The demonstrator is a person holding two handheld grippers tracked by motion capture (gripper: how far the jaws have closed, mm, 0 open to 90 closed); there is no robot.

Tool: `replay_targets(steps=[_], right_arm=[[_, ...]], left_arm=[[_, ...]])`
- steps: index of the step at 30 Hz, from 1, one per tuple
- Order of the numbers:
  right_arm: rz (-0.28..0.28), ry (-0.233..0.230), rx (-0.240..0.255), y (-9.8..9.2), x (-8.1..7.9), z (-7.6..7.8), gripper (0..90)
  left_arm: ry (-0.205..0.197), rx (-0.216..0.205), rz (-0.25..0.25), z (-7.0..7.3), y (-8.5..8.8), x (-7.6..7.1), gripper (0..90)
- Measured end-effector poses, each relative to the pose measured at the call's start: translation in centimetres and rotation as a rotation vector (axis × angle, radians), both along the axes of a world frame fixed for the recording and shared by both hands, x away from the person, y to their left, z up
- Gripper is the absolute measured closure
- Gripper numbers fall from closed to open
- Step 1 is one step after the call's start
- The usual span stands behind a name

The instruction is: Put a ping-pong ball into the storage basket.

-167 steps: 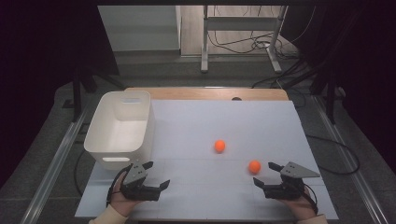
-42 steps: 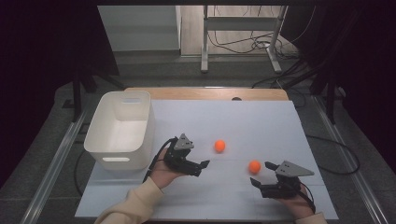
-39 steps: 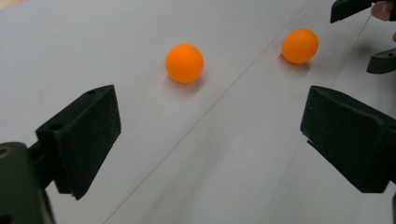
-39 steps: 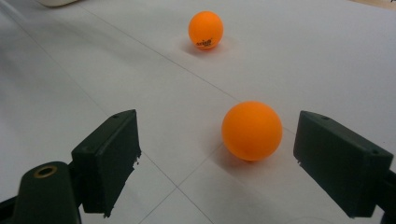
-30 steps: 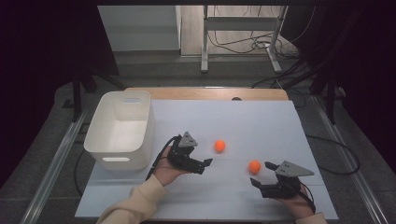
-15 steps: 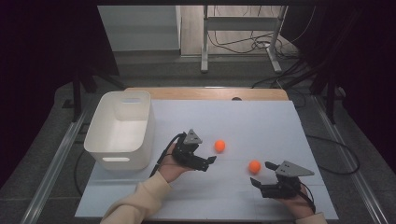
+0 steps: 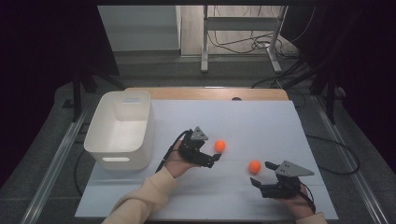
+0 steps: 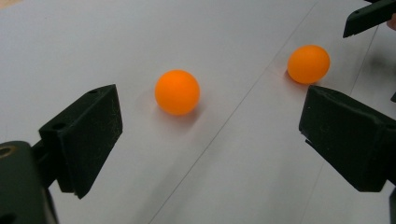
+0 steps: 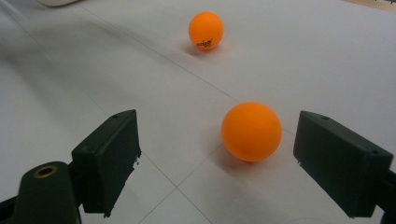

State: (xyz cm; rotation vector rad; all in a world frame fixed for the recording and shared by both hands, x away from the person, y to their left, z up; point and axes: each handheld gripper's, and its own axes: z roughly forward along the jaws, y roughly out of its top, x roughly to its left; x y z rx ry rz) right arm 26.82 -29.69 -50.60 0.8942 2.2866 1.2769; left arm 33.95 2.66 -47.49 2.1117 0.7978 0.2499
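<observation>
My left claw (image 7: 215,158) is spread wide and grips nothing, hovering just beside the nearer small orange plastic ball (image 7: 219,145), which sits on the white-covered table (image 7: 261,121) a little ahead of the jaws in the left gripper view (image 8: 177,92). My right claw (image 7: 261,173) is also spread wide with nothing in it; the second small orange plastic ball (image 7: 254,166) lies on the table just ahead of its tips, toward the right-hand jaw in the right gripper view (image 9: 251,131). The two balls are apart. A white rectangular plastic bin (image 7: 120,128) stands at the table's left side.
</observation>
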Motion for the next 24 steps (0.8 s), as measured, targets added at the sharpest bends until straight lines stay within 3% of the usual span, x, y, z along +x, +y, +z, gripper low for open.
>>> replay_targets(steps=[24], right_arm=[[-0.003,0.001,0.009,-0.2,0.0,0.1,15.1]], left_arm=[[0.010,0.057,0.004,-1.7,-2.5,2.4,7.5]])
